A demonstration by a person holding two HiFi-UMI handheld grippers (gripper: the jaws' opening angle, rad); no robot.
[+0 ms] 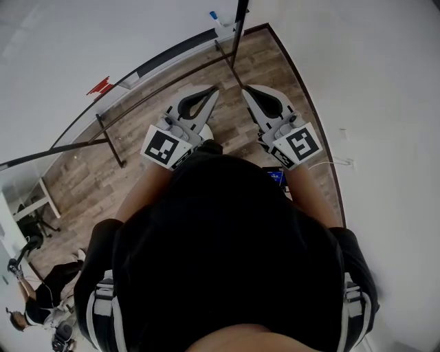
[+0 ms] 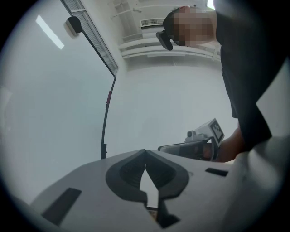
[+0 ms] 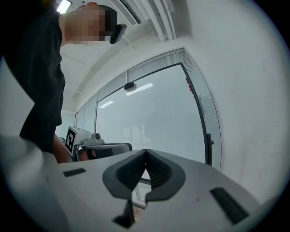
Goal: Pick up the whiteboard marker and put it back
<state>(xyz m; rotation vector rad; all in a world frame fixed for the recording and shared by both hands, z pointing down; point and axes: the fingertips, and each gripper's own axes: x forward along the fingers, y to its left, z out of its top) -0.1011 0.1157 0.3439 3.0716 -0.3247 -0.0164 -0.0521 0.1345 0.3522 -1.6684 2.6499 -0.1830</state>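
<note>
A large whiteboard on a dark metal stand fills the upper left of the head view. A small red thing sits at its lower edge; I cannot tell whether it is the marker. In the left gripper view it shows as a red mark. A small blue-tipped thing lies near the board's far end. My left gripper and right gripper are held level side by side before my chest, pointing at the board. Both are shut with nothing between the jaws, which meet at the tips.
The stand's dark legs and crossbar run over the wooden floor ahead of the grippers. A white wall closes the right side. At the lower left are a white desk and another person seated low.
</note>
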